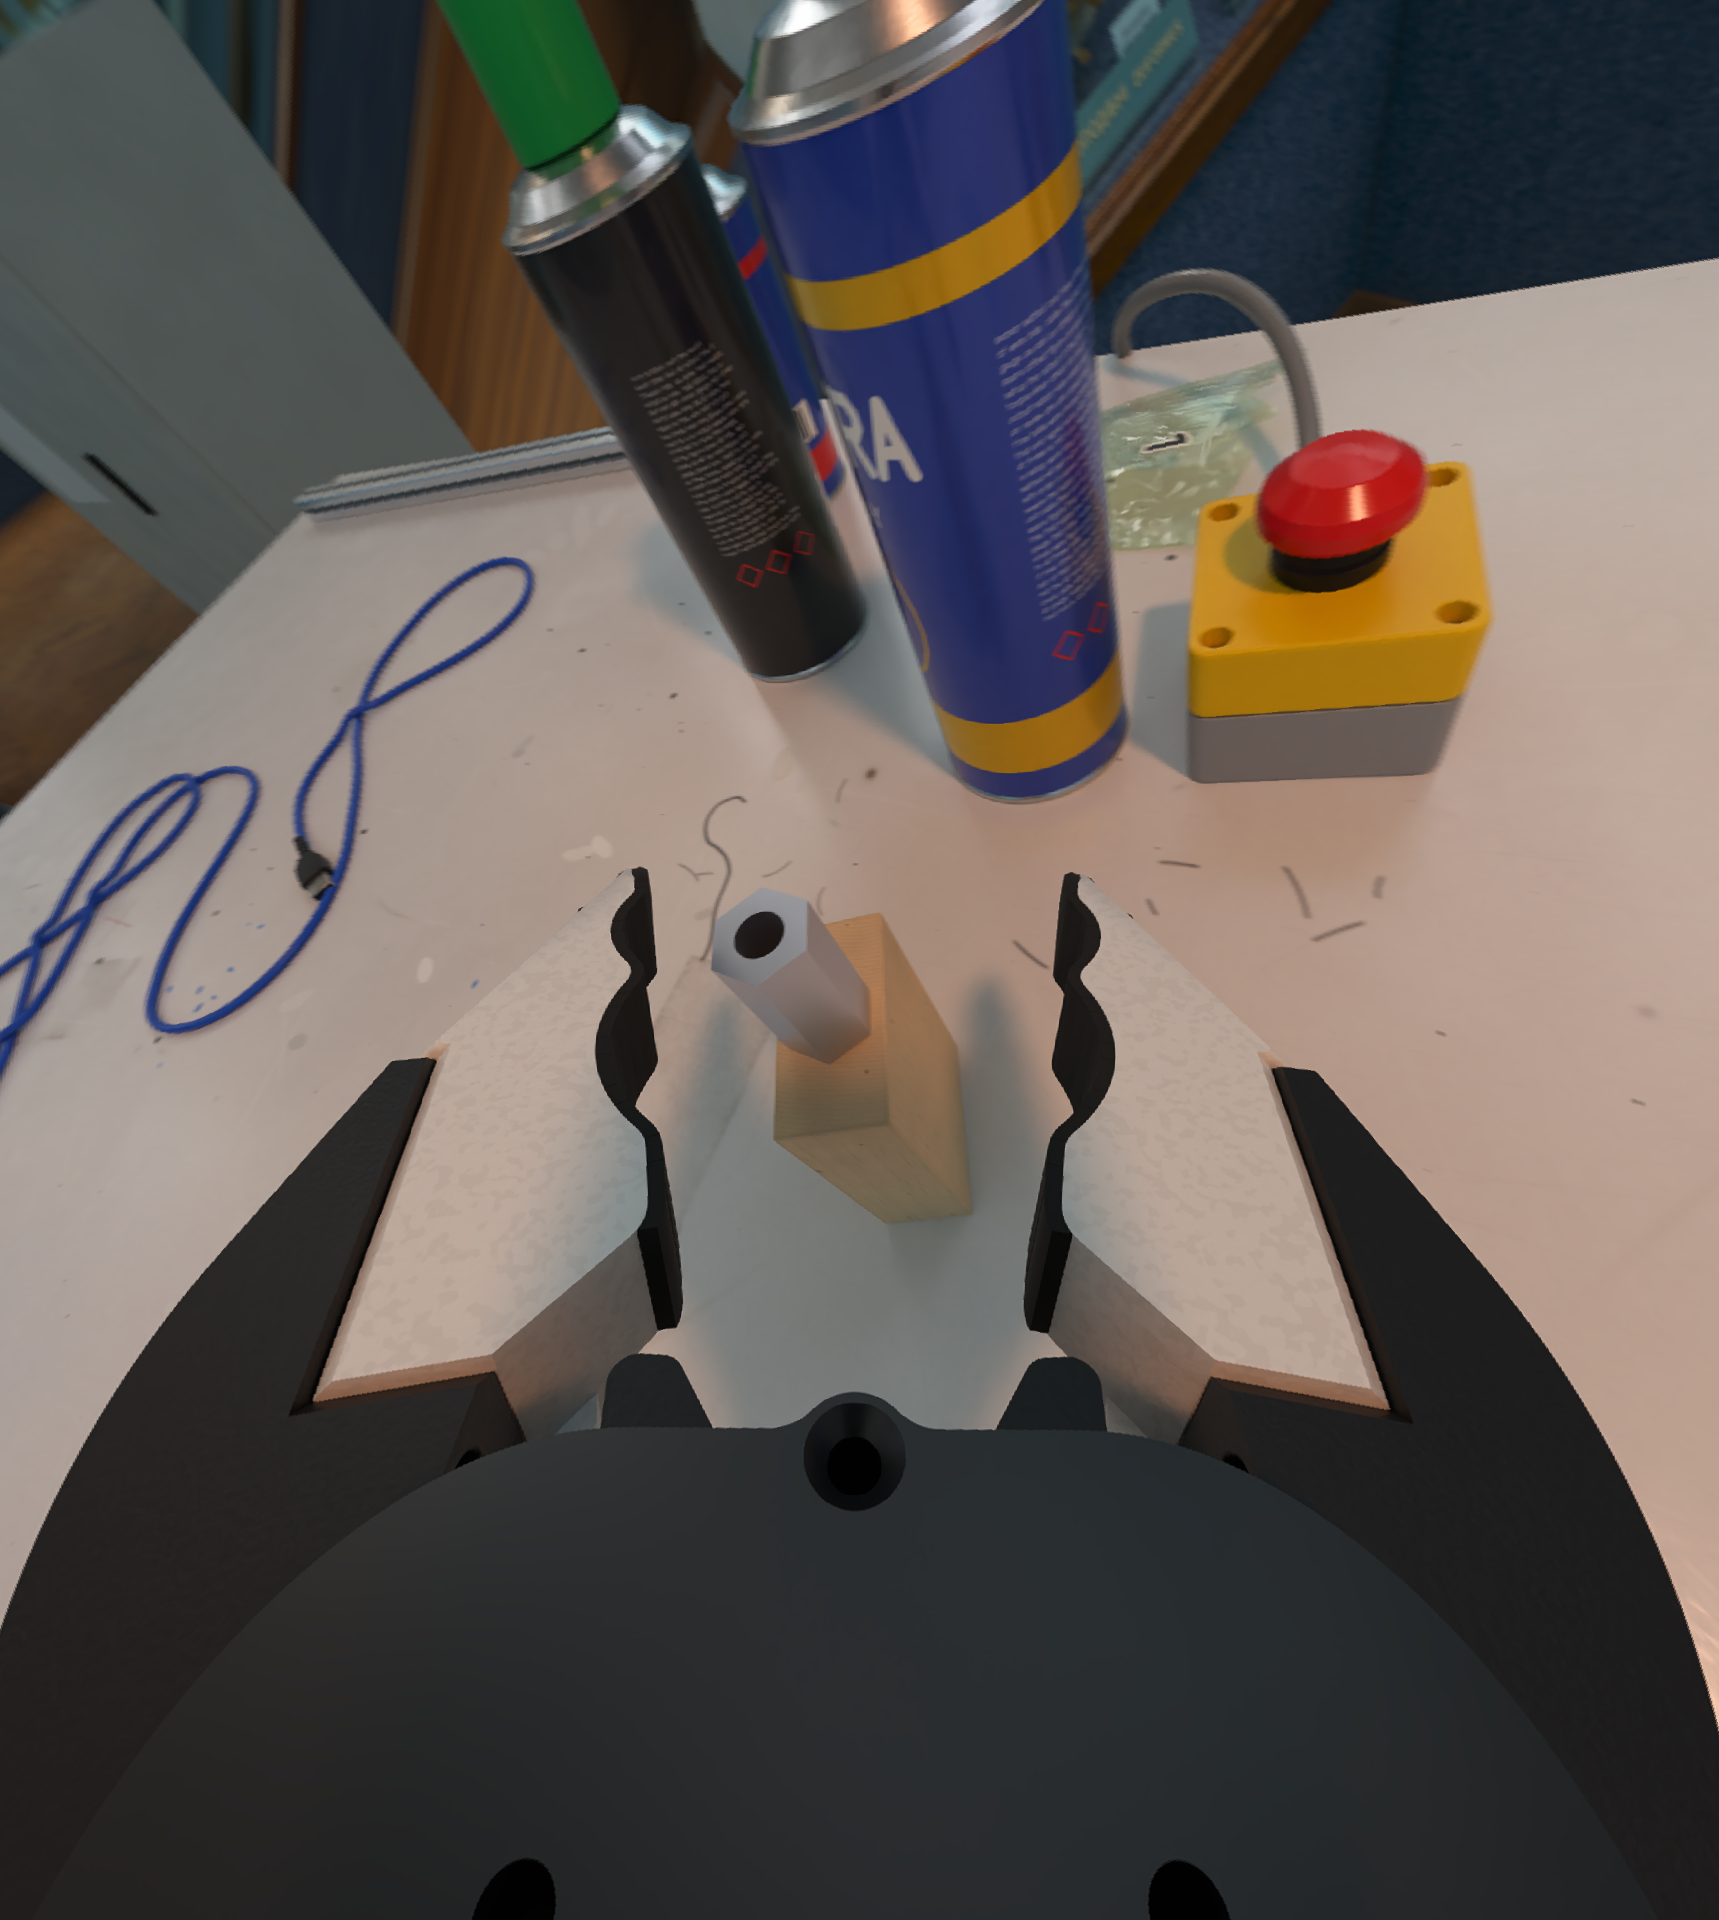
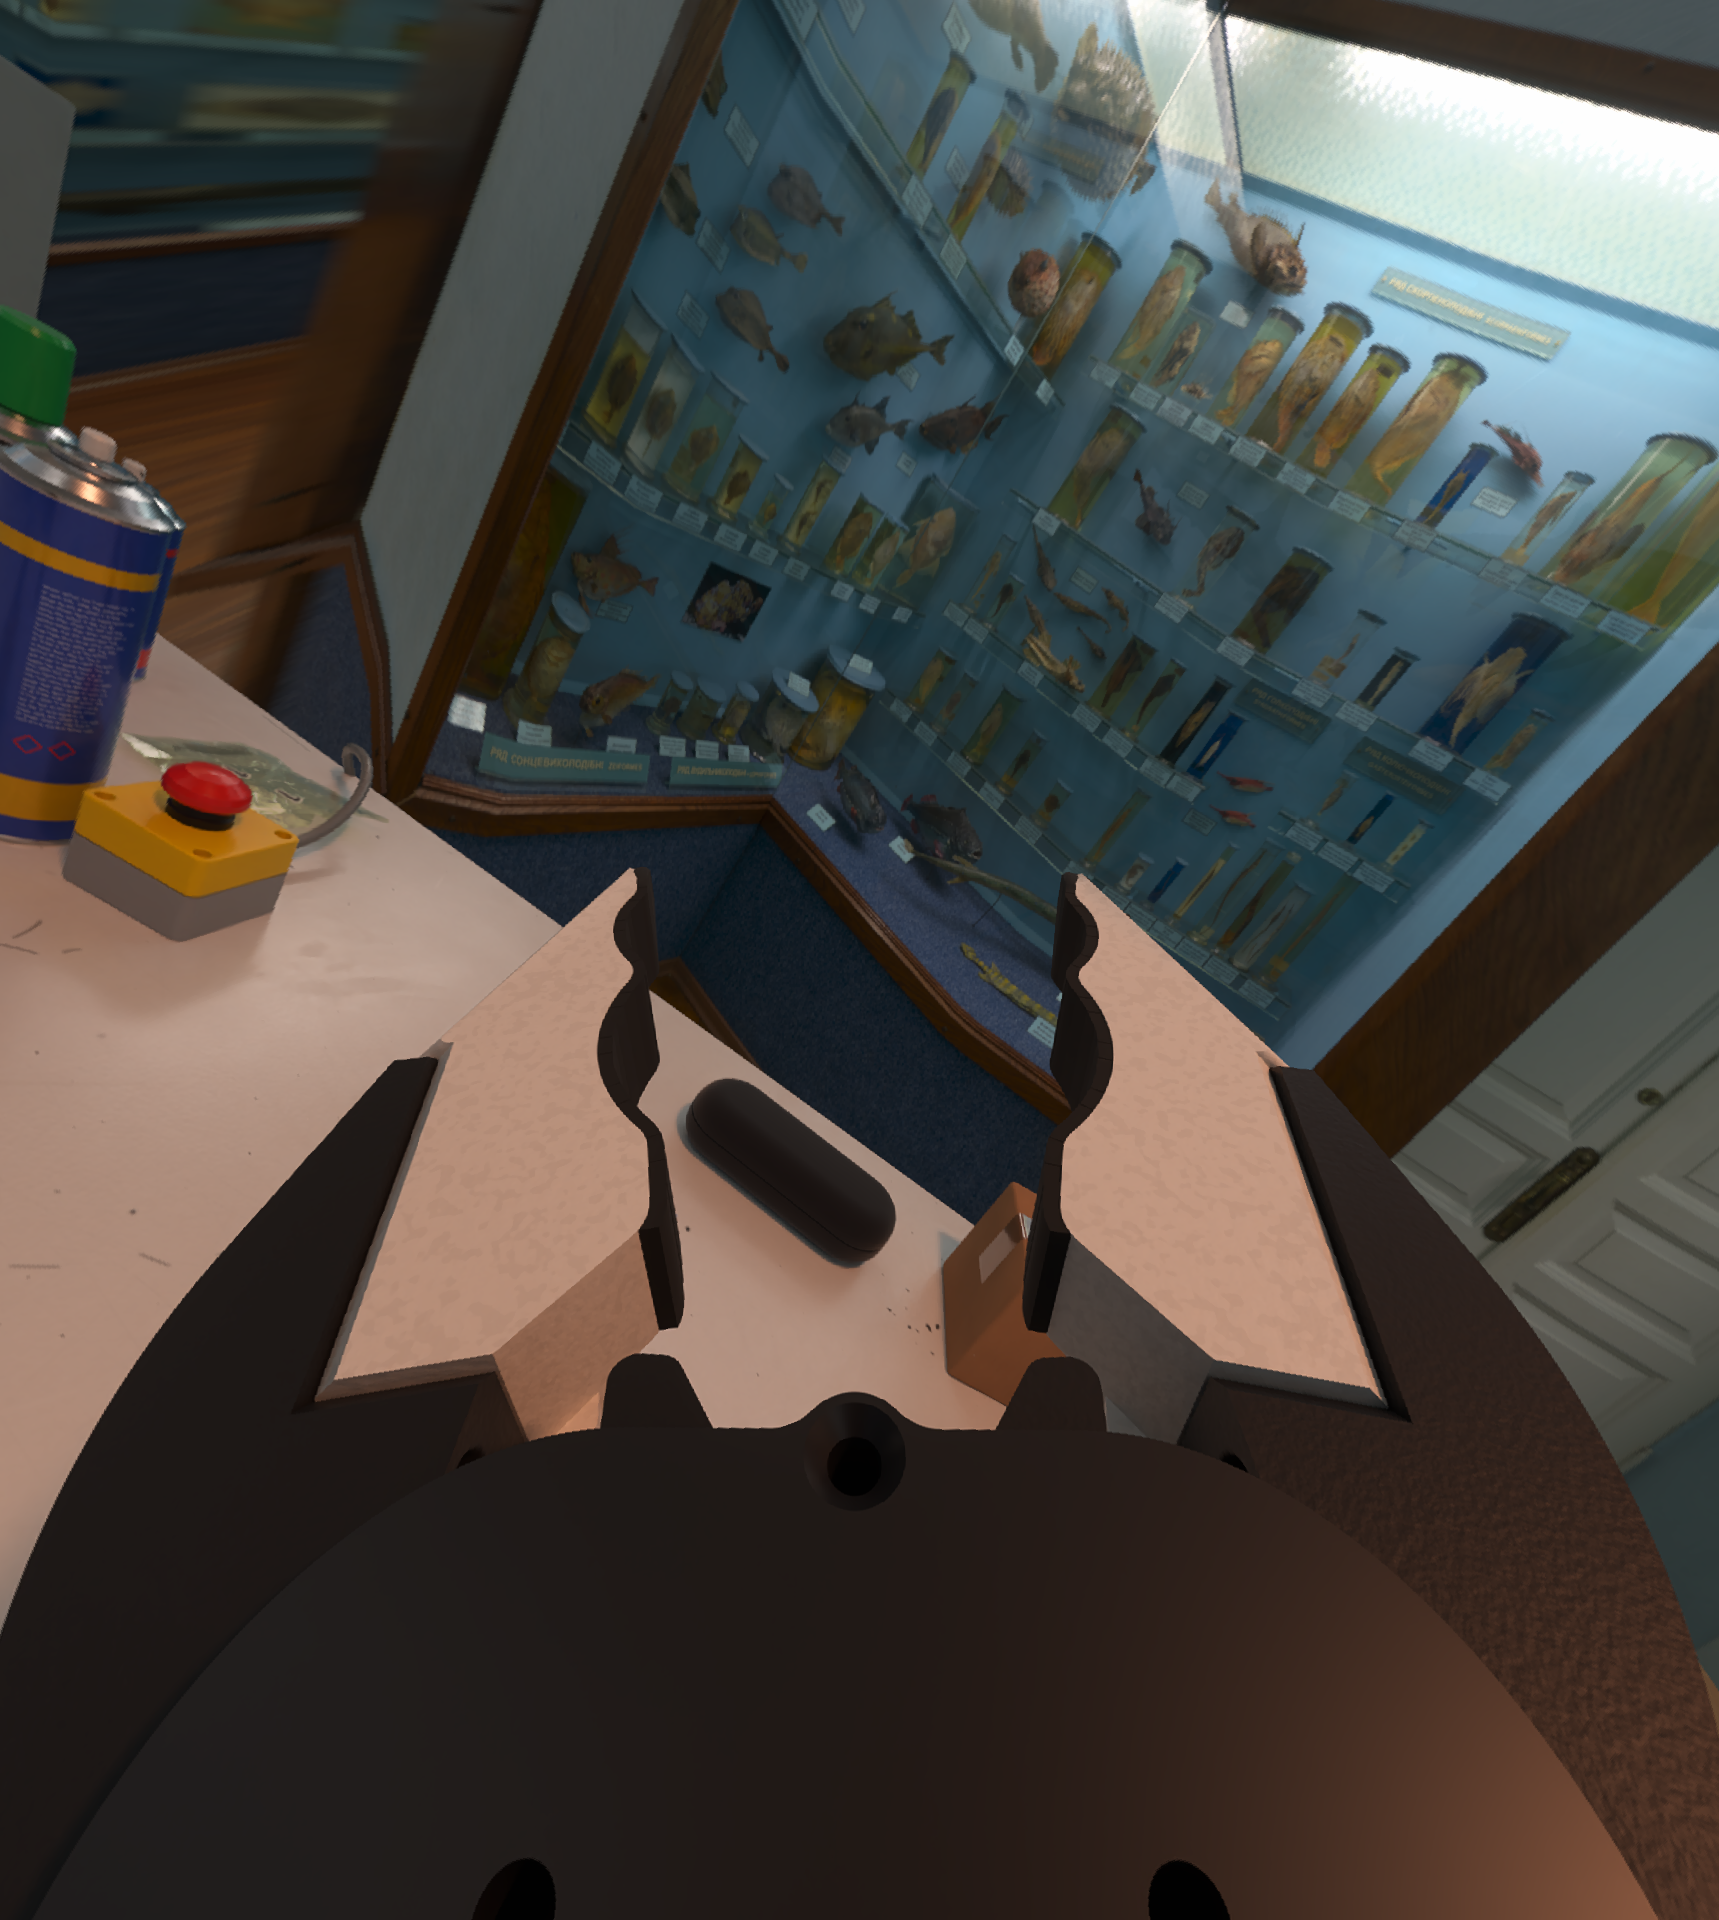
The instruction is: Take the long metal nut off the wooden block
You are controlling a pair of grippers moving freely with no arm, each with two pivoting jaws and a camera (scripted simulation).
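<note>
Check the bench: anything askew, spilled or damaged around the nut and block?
No spill or damage shows. The long metal nut stands on the wooden block, leaning left in the left wrist view, perhaps from the wide lens. Short dark wire scraps litter the table. Both the left gripper and right gripper are open.

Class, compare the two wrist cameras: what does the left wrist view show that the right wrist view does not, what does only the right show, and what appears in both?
Only the left wrist view: the long metal nut standing on the wooden block, between the open left gripper, and a blue cable.

Only the right wrist view: the open right gripper, a black case, a cardboard box and a display cabinet.

Both: the white table, spray cans and red button box.
</note>
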